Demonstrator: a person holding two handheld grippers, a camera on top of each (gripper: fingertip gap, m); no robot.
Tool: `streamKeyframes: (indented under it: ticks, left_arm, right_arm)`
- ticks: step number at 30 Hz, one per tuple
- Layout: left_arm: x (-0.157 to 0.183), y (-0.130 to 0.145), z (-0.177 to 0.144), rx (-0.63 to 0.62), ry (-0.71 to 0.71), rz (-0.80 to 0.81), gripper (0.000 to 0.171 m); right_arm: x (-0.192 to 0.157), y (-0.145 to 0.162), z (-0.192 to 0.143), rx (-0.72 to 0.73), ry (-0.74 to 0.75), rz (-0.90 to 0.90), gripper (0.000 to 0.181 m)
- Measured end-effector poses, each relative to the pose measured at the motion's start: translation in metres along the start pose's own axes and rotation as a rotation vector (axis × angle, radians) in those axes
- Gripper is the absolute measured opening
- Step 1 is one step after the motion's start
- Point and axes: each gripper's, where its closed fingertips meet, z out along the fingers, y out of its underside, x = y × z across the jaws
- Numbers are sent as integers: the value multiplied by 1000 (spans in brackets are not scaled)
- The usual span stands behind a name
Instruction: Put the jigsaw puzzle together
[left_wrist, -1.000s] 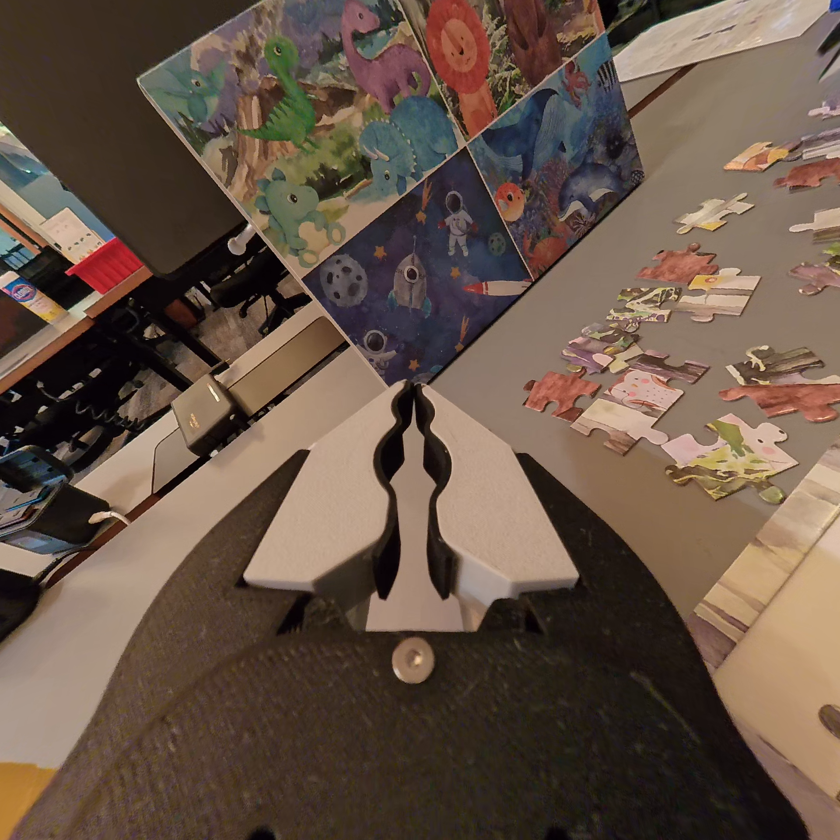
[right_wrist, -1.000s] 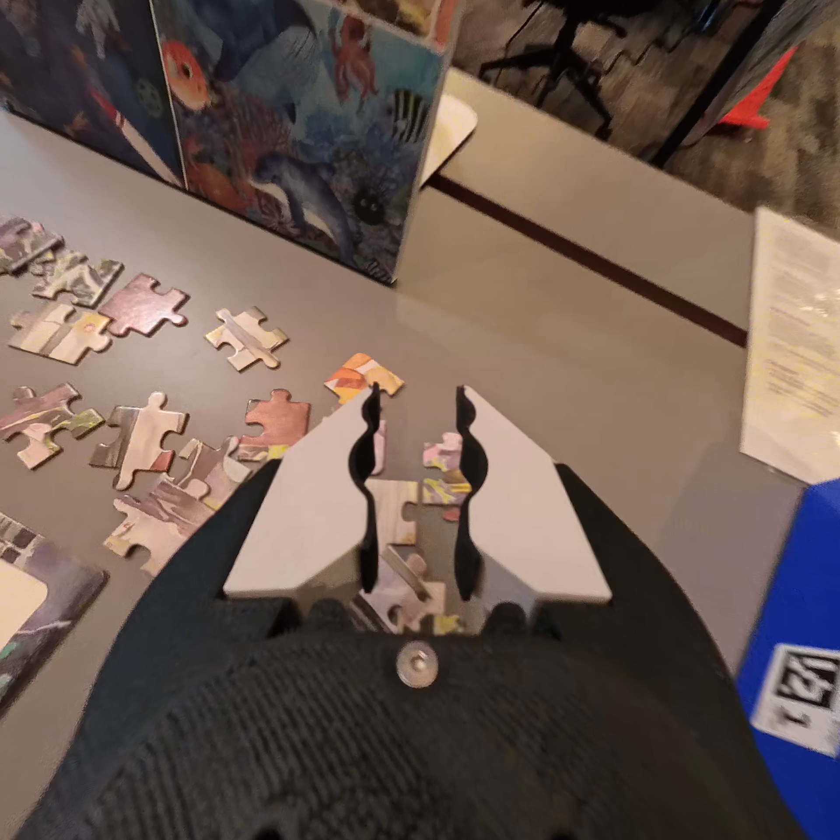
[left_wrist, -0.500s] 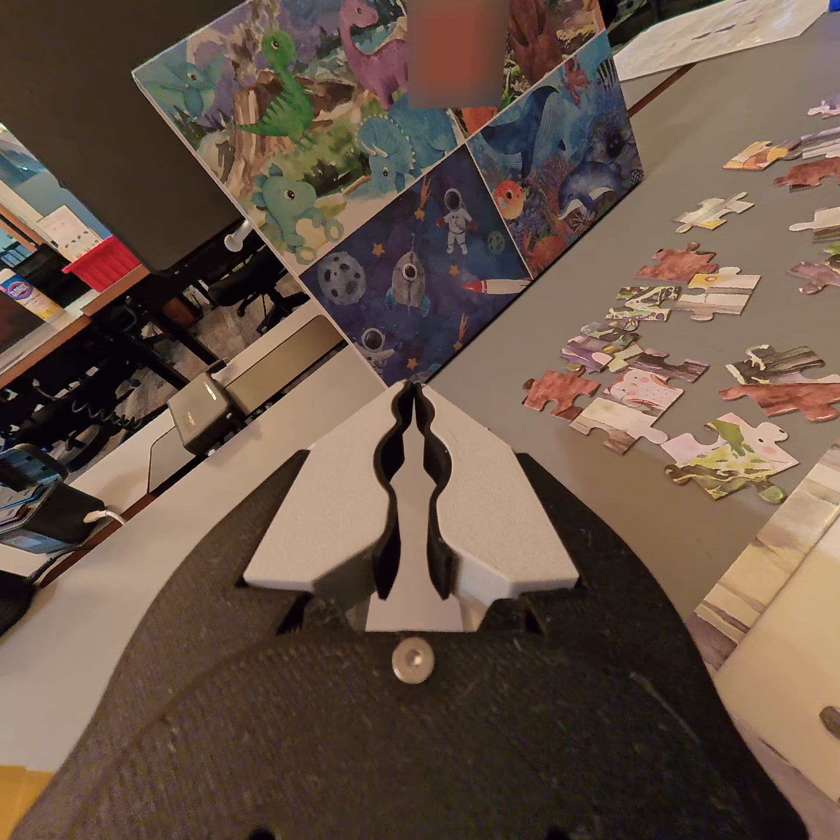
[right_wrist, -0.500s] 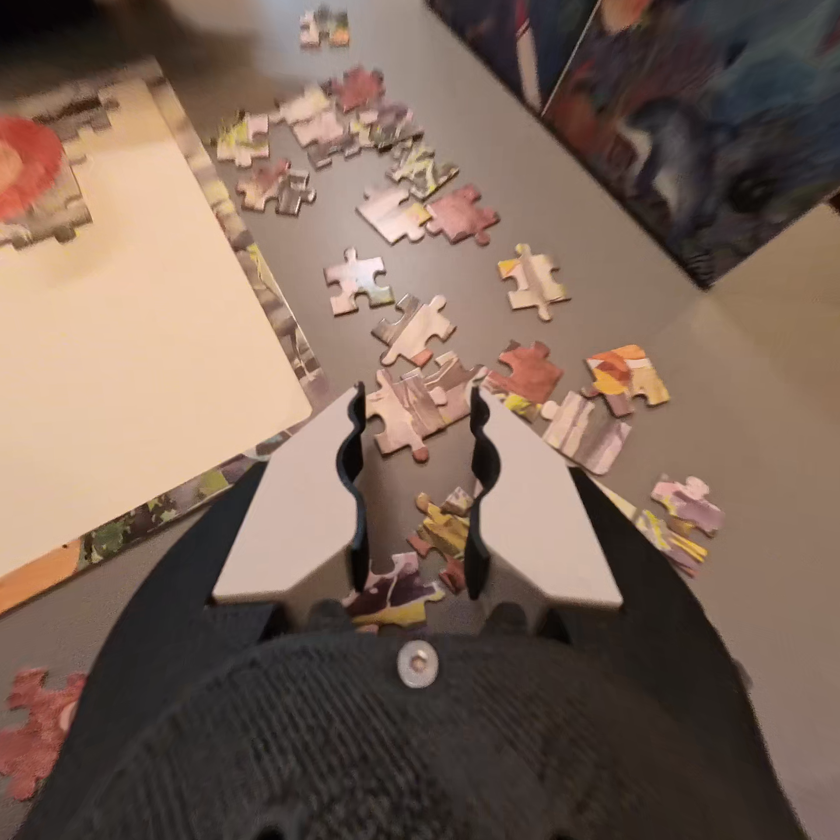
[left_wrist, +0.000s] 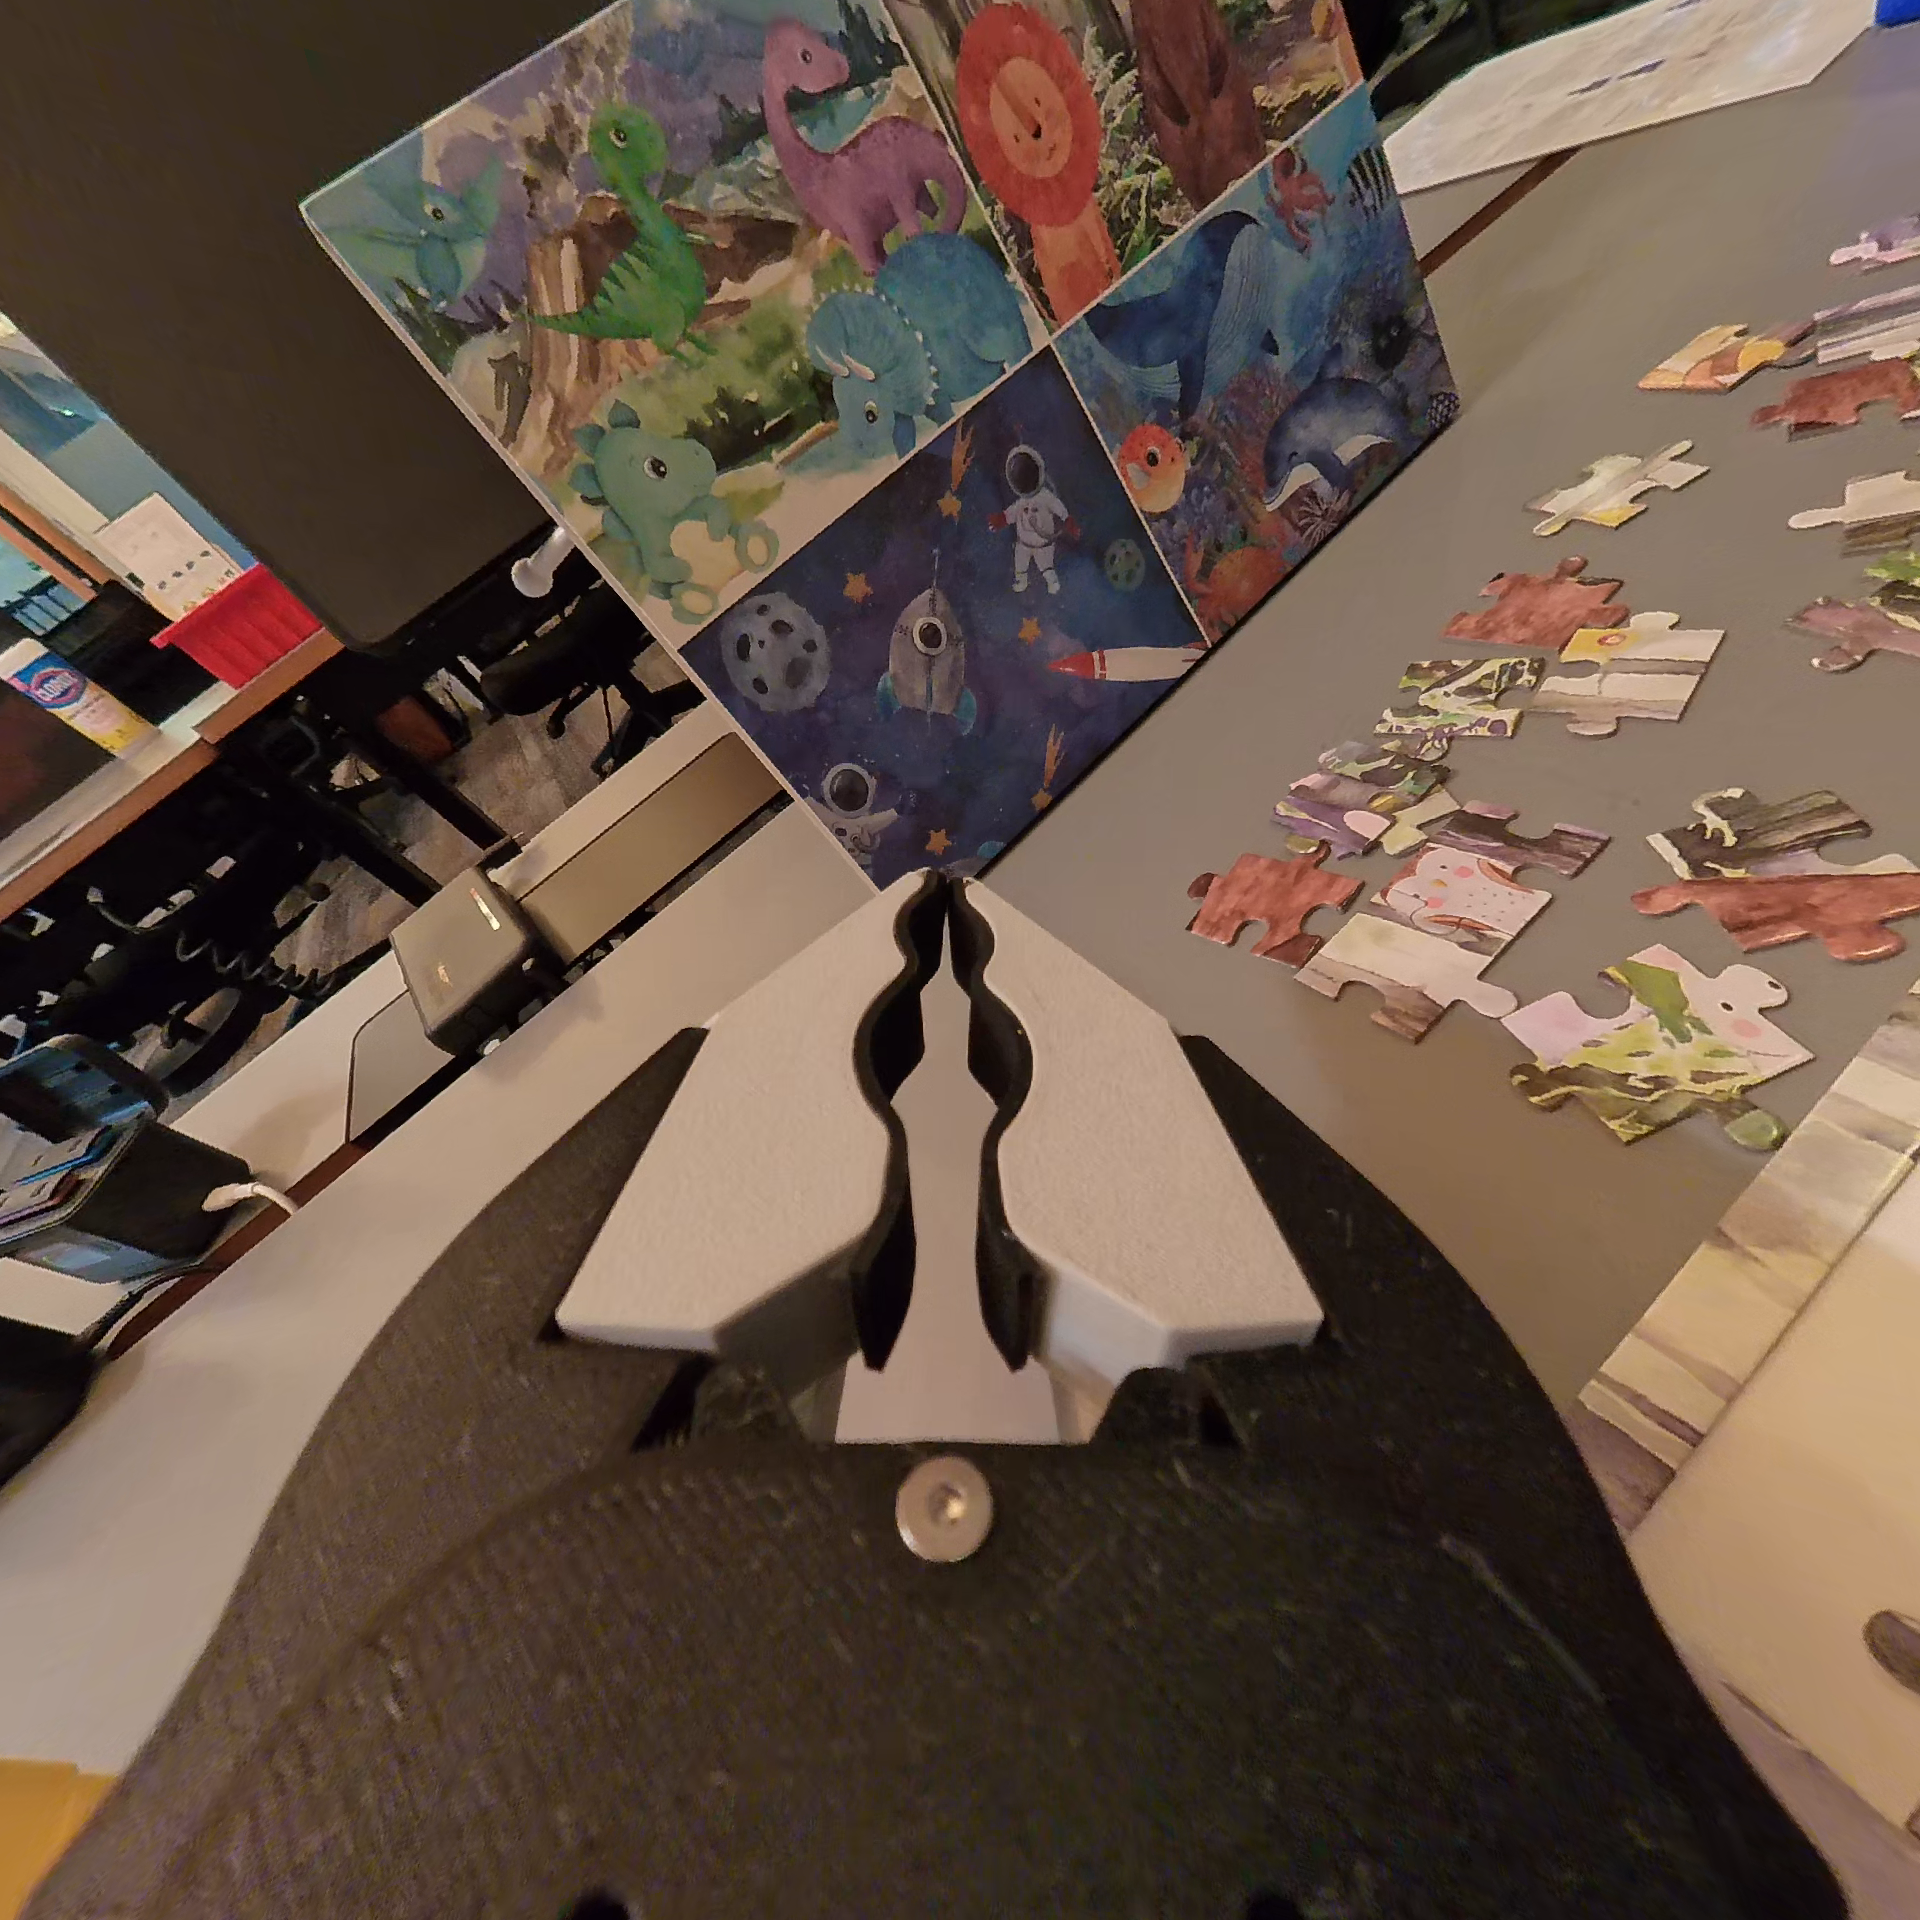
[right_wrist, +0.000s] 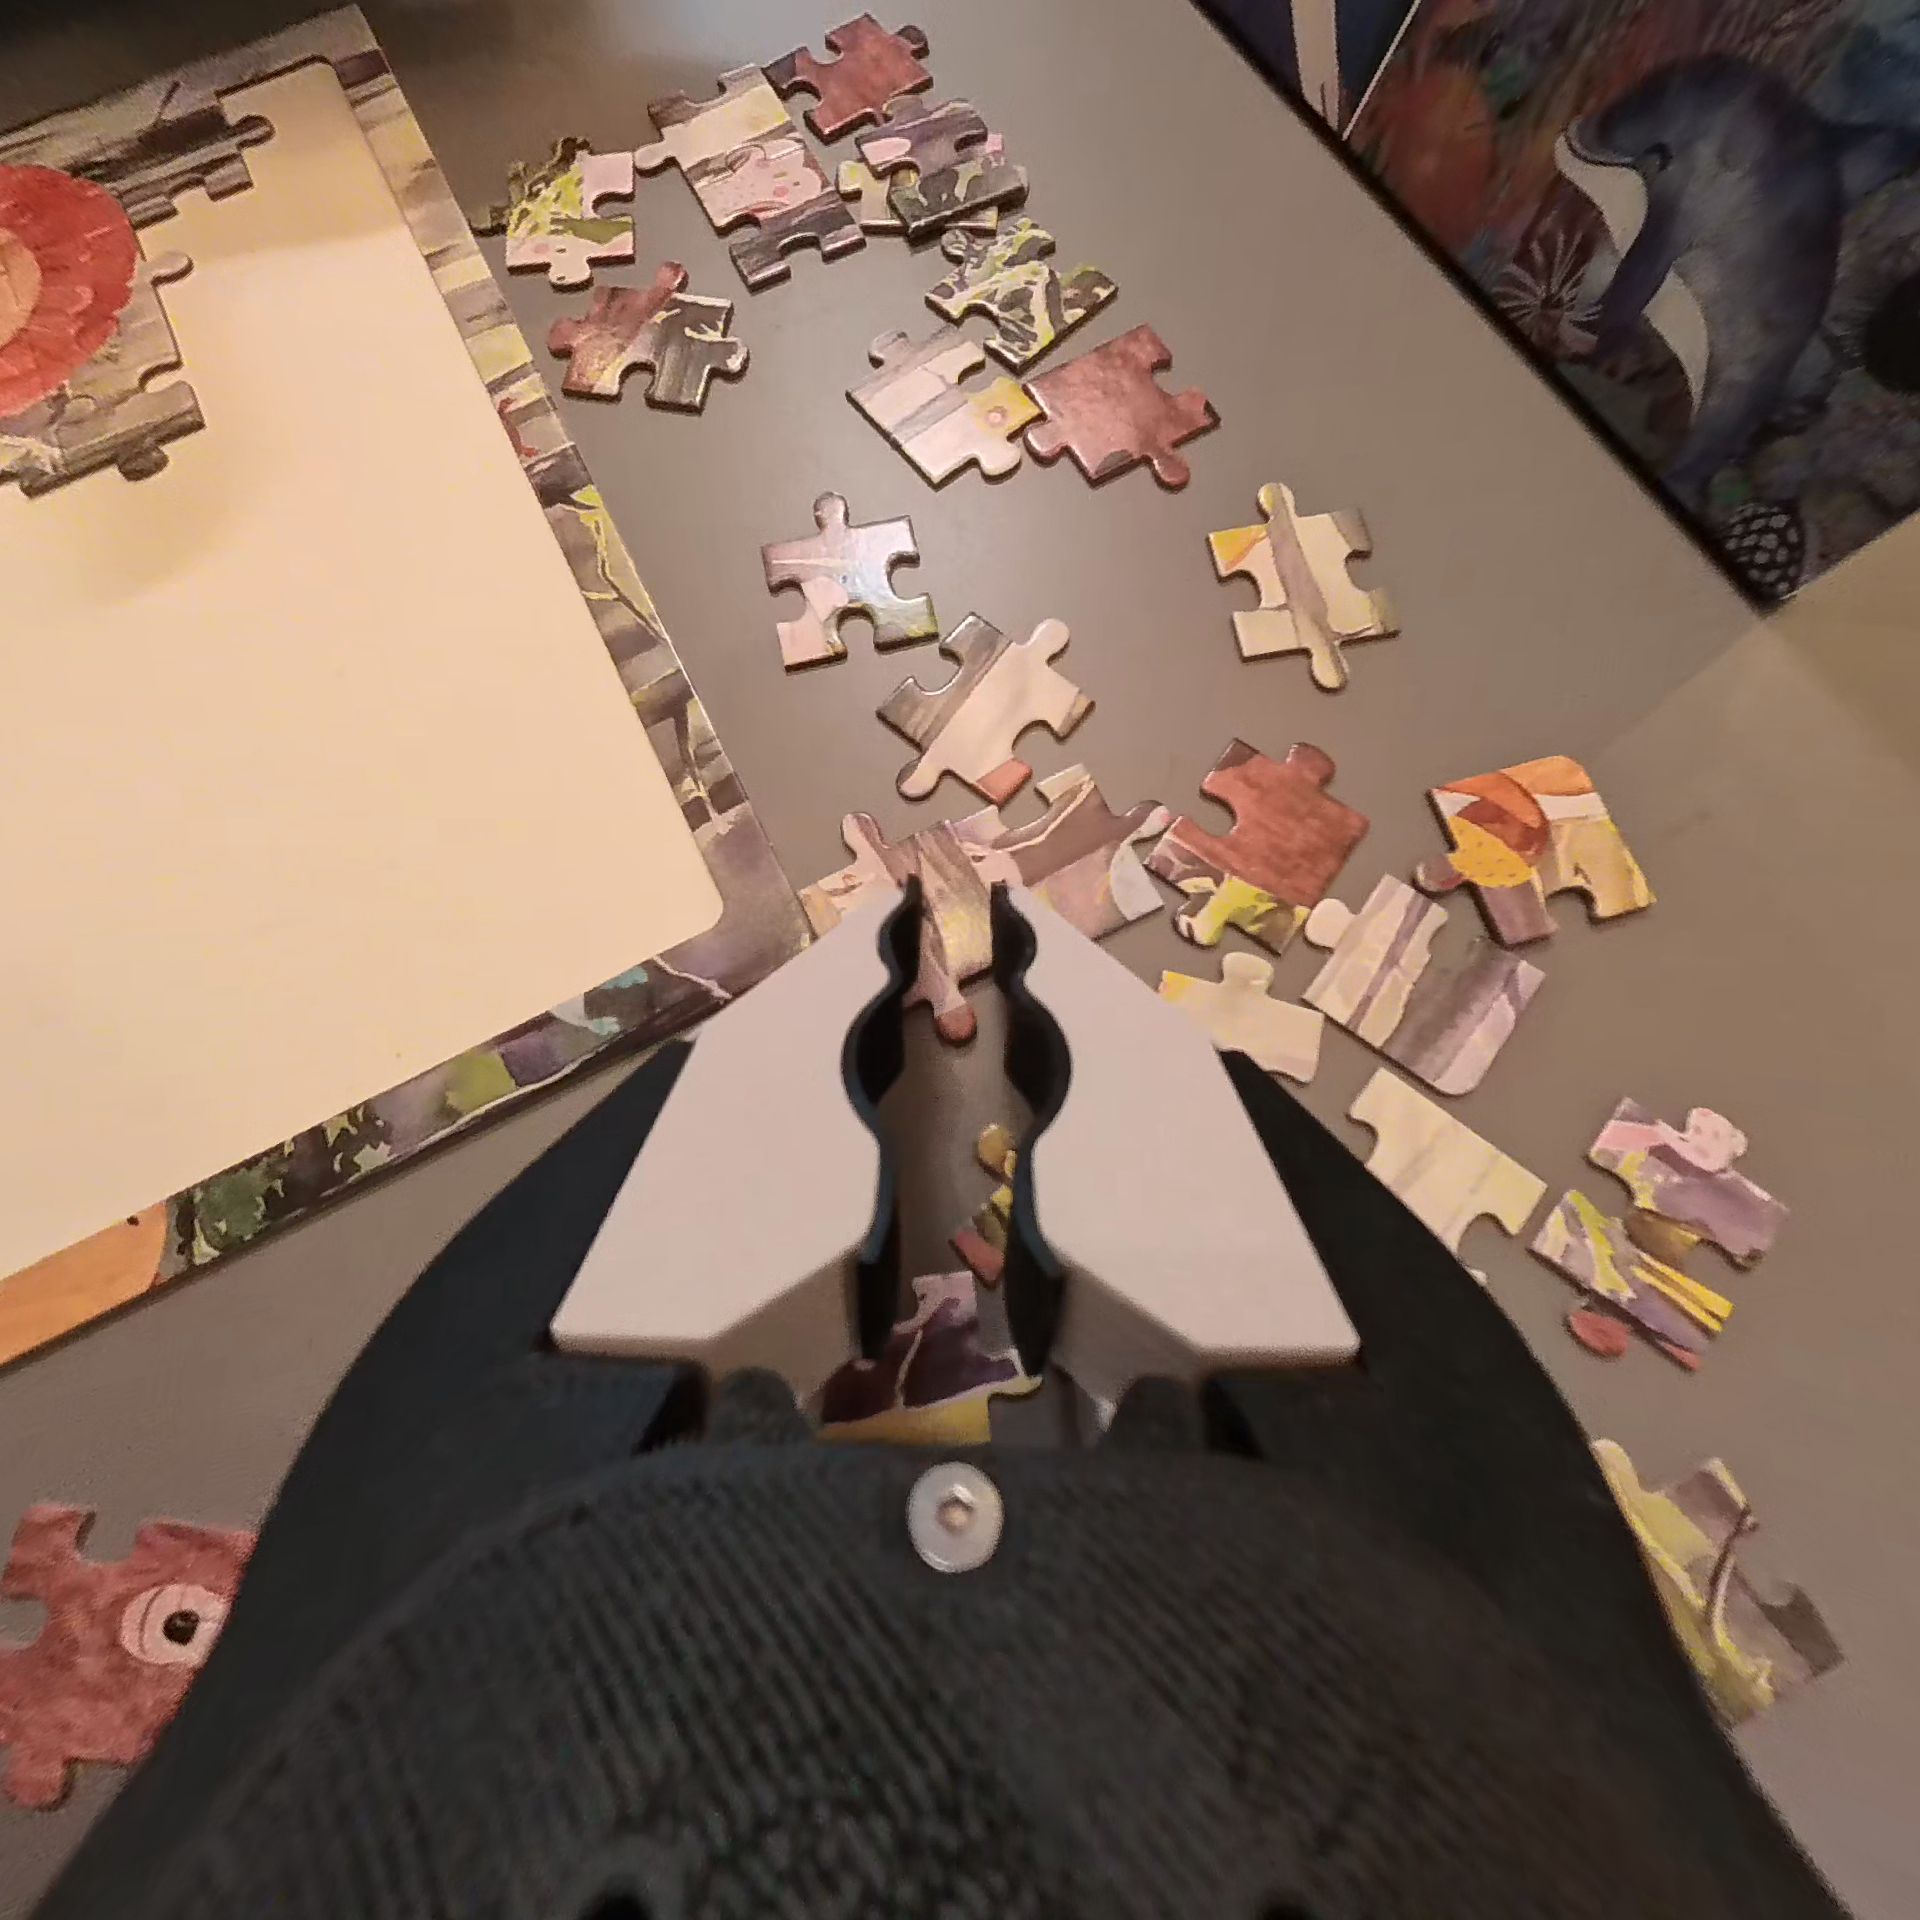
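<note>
The puzzle board (right_wrist: 665, 665) lies on the grey table, its cream inside mostly bare, with a joined red lion part (right_wrist: 62, 281) at its far left. Several loose pieces (right_wrist: 987, 707) are scattered to its right. My right gripper (right_wrist: 954, 896) is shut on a grey-purple piece (right_wrist: 948, 935) with a brown tab, just off the board's near right corner. My left gripper (left_wrist: 945, 883) is shut and empty, held above the table's left edge and pointing at the picture box (left_wrist: 935, 416). Loose pieces (left_wrist: 1434, 935) and the board's edge (left_wrist: 1745, 1226) lie to its right.
The tall picture box (right_wrist: 1662, 260) stands at the far side of the pieces. A red-brown piece with an eye (right_wrist: 104, 1621) lies at the near left. A white sheet (left_wrist: 1621, 83) lies far back. Office desks and chairs (left_wrist: 260, 831) stand beyond the table's left edge. The left gripper's tips are roughly 30 centimetres from the right gripper's.
My right gripper has come down toward the pieces by the board's corner and its jaws have closed from wide open onto the grey-purple piece. The left gripper has not moved.
</note>
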Motion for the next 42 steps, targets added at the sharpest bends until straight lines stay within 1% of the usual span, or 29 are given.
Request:
streamKeyframes:
  ticks: [5,6,8,10,12,19,23,25,27,28,31,33,36,39,42]
  left_arm:
    - [0,0,0,-1,1,0,0]
    - [0,0,0,-1,1,1,0]
    - [0,0,0,0,0,2,0]
    - [0,0,0,0,0,1,0]
    - [0,0,0,-1,0,2,0]
    - [0,1,0,-2,0,3,0]
    - [0,1,0,-3,0,2,0]
    - [0,1,0,-4,0,3,0]
    - [0,1,0,-2,0,4,0]
    - [0,0,0,-1,0,5,0]
    - [1,0,0,0,1,7,0]
    - [1,0,0,0,1,6,0]
    - [1,0,0,0,2,4,0]
    - [0,0,0,0,-2,-2,0]
    - [-3,0,0,2,-19,-14,0]
  right_arm:
    - [0,1,-1,-9,5,0,6]
    - [0,2,-1,-16,4,-3,12]
    - [-3,4,-2,-31,-9,-6,30]
    - [-6,6,-4,-35,-28,-6,37]
    - [-9,8,-6,-43,-39,-14,36]
    - [-13,22,-17,-98,-68,-1,18]
    - [-13,28,-23,-117,-78,25,13]
    - [-11,24,-26,-91,-65,20,17]
    - [0,8,-35,6,-11,20,17]
    - [9,-1,-43,60,41,26,18]
    - [46,-21,-73,209,276,34,19]
    - [64,-26,-92,263,405,32,19]
    - [78,-28,-108,288,525,29,19]
    - [85,-32,-120,322,602,24,21]
    - [78,-47,-130,451,555,44,25]
